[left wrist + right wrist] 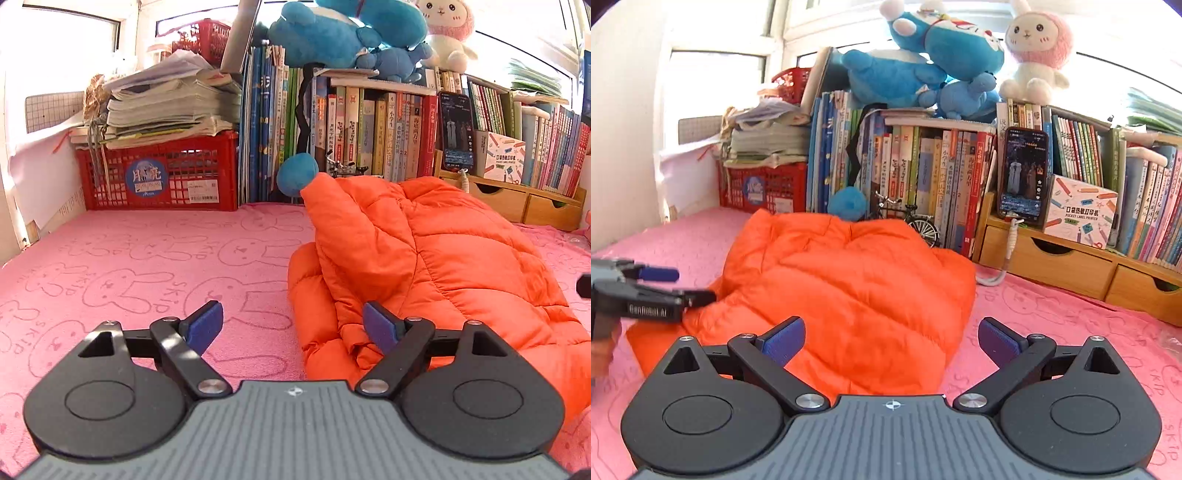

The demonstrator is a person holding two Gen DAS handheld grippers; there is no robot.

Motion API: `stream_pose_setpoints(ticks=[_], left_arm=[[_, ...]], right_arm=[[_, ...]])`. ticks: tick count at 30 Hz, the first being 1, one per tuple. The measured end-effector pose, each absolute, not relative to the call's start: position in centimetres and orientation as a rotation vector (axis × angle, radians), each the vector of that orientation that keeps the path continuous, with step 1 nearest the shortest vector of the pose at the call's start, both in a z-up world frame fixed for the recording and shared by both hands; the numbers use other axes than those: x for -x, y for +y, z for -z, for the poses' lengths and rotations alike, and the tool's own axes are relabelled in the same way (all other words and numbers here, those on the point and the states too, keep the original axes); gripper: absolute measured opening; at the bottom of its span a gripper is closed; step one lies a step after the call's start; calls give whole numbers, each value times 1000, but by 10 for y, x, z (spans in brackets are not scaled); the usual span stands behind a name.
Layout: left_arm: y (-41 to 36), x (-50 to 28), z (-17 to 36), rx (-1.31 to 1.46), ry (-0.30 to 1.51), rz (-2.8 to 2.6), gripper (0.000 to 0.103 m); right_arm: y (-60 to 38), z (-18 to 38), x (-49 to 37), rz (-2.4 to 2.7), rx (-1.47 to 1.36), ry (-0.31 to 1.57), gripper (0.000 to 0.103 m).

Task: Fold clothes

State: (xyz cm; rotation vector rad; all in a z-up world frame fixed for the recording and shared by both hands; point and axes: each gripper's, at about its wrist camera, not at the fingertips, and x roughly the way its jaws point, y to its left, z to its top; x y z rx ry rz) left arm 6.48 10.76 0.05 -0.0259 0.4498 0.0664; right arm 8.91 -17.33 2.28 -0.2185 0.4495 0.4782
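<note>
One puffy, quilted orange down jacket (846, 295) lies bundled on the pink towel-like cover printed with rabbit outlines (129, 266), its far end close to the back edge of the cover, just in front of the row of upright books (369, 136). Its folds hide any sleeves, collar or zip, so how far it is folded cannot be made out. In the left wrist view its right side runs out of frame; in the right wrist view the right gripper's body covers its near edge.

The left gripper (293, 328) is released, its two blue-padded fingers spread wide: the right pad (380, 326) sits against the jacket's near left fold without pinching it, the left pad over bare cover. The right gripper (892, 341) is also spread fully, holding nothing; the jacket's near right corner shows between its fingers, and whether either pad touches the fabric cannot be told.

From the right wrist camera the left gripper appears at the picture's left border, mostly cut off.

Behind stand two red plastic crates, one below a paper stack (159, 177). Blue plush toys pile together uncountably; one pink-and-white plush rabbit (1036, 55) and one lit phone (1023, 173) stand on the shelving.
</note>
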Motion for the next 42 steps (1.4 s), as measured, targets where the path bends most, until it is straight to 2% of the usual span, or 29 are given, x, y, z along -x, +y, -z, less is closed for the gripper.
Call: stream_pose_setpoints(ticks=[6,15,20,22,27,31,35,38,40,42], left_arm=[[89,-42,-15,-141,513,-24,84],[78,-50,0,-133,596,-60,85],[66,-54,15,-237,579,-84,86],[61,-49,13,-289,550,-101,85],[56,-12,-31,-332,399,-23,84],[32,4,-51,-369,354,187,84],[-24,4,-20,-612,338,340,83],[-46,2,2,-783,318,408,75],[-54,-3,10,-868,315,435,61],[-59,-10,17,-927,319,440,55]], right_arm=[[-179,-11,-31,-547,385,492,103],[-174,6,-27,-527,317,521,103],[-139,28,-8,-479,420,426,103],[-131,32,-8,-435,416,397,99],[-146,32,-20,-446,290,455,67],[-147,35,-18,-452,303,468,65],[-149,34,-22,-443,264,480,63],[-162,31,-28,-449,153,515,53],[-178,30,-32,-461,43,549,50],[-185,29,-32,-453,5,554,49]])
